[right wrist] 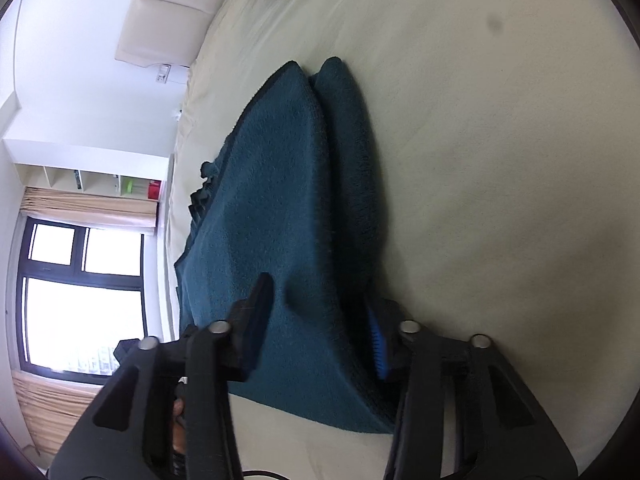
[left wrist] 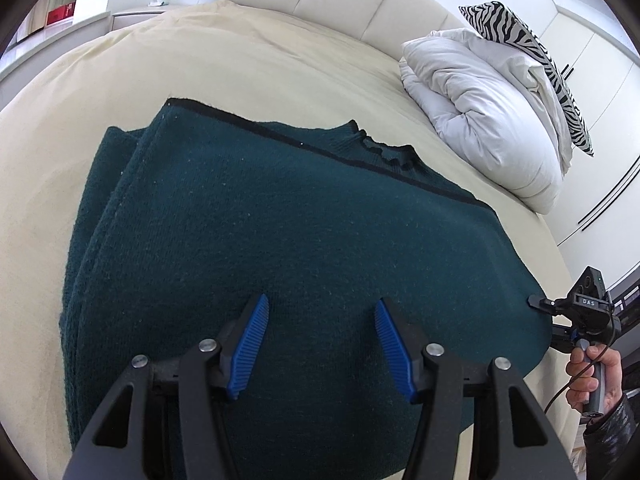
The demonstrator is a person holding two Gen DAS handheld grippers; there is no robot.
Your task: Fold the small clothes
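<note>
Wide bed point(left wrist: 248, 52) under a cream sheet, padded cream headboard behind. Rumpled white duvet point(left wrist: 484, 116) at the head end, well apart from the work, with a zebra-striped cushion point(left wrist: 532, 60) on top. Dark teal knitted sweater point(left wrist: 280, 240) spread flat mid-bed, sides already folded inward in layers along one edge, black-trimmed ribbed collar at the far end. Step in hand, by the look of it: taking hold of the near hem for the lengthwise fold toward the collar.

Right claw point(right wrist: 320, 320) turned on its side at the sweater's near corner, closing over the layered edge, cloth bunched between the blue pads; firm pinch or not, cannot tell. Left claw point(left wrist: 322, 344) released, pads spread above the knit, gripping nothing.

Next move likely calls for dropping the left claw onto the hem, clenching through all layers, then lifting both corners level and together.
</note>
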